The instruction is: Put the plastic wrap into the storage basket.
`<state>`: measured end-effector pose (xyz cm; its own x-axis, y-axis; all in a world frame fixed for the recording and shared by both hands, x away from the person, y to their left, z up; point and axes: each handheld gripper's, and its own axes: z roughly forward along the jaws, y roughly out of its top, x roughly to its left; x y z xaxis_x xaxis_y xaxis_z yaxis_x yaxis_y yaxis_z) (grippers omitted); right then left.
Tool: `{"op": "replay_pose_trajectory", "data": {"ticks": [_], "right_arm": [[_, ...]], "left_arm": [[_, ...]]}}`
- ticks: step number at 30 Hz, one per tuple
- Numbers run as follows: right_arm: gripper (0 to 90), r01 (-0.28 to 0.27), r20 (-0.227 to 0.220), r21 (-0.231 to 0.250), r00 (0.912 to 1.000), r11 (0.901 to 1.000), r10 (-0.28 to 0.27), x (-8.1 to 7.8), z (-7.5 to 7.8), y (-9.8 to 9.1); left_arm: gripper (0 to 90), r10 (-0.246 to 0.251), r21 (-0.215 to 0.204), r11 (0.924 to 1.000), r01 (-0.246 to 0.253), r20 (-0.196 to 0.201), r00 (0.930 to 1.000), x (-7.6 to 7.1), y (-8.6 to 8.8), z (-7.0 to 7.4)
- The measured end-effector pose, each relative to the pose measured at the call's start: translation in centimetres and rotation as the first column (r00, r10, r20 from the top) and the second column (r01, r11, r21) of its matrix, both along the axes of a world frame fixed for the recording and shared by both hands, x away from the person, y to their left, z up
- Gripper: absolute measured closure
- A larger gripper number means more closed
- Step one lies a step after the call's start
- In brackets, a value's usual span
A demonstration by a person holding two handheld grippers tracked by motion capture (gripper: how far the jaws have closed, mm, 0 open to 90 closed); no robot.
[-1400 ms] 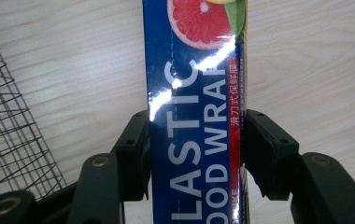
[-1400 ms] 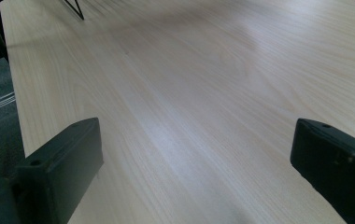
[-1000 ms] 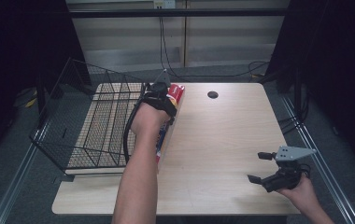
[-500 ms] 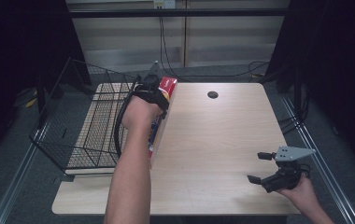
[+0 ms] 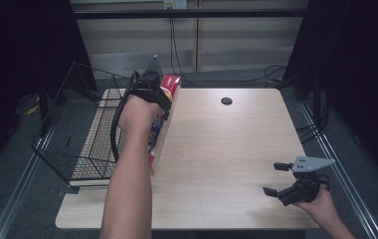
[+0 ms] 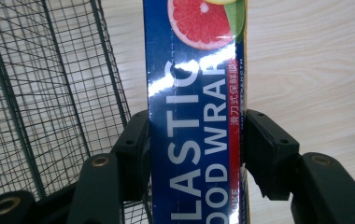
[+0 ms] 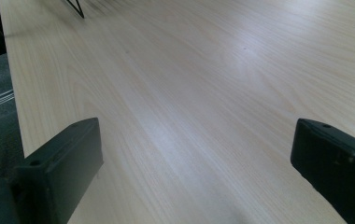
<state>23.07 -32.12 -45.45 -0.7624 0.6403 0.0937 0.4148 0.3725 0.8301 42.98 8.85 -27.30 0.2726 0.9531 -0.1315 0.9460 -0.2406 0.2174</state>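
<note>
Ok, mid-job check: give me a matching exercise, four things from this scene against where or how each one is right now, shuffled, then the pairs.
Things:
1. plastic wrap box
2. wire basket
3. left gripper
4. right gripper

States:
A. open, low over the table's near right corner
B. clamped on the box's sides
C. sits on the table's left edge
D. held tilted beside the basket

Pairs: 1-D, 2-C, 3-B, 4-A

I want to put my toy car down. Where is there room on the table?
The table is bare between the plastic wrap box and the right gripper, up to the round hole. It is crowded at the left edge, around the wire basket.
</note>
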Motion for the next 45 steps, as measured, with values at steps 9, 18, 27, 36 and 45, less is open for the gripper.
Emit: {"op": "replay_pose_trajectory", "data": {"ticks": [9, 18, 27, 36, 45], "right_arm": [[2.3, 0.003, 0.0, 0.002, 1.0, 1.0, -0.003, 0.0, 0.0, 0.0], [2.4, 0.008, 0.001, 0.004, 1.0, 1.0, -0.008, 0.0, 0.0, -0.1], [2.4, 0.007, -0.003, 0.008, 1.0, 0.9999, -0.007, 0.0, 0.0, -0.1], [2.4, 0.004, -0.001, 0.009, 1.0, 1.0, -0.004, 0.0, -0.1, 0.0], [2.4, 0.006, -0.001, 0.005, 1.0, 1.0, -0.006, 0.0, -0.1, 0.0]], "left_arm": [[46.9, 0.013, -0.001, 0.9999, -0.013, 0.007, 0.9999, 0.0, 1.3, 1.1], [46.9, 0.036, 0.007, 0.9993, -0.036, 0.011, 0.9993, 0.0, 2.4, 1.5], [47.1, 0.04, 0.016, 0.9991, -0.04, -0.005, 0.9992, -0.2, 3.1, 2.0], [47.1, 0.064, 0.024, 0.9977, -0.064, -0.007, 0.9979, -0.4, 4.2, 2.4], [47.0, 0.071, 0.026, 0.9971, -0.071, -0.019, 0.9973, -0.5, 4.9, 2.7]]}}
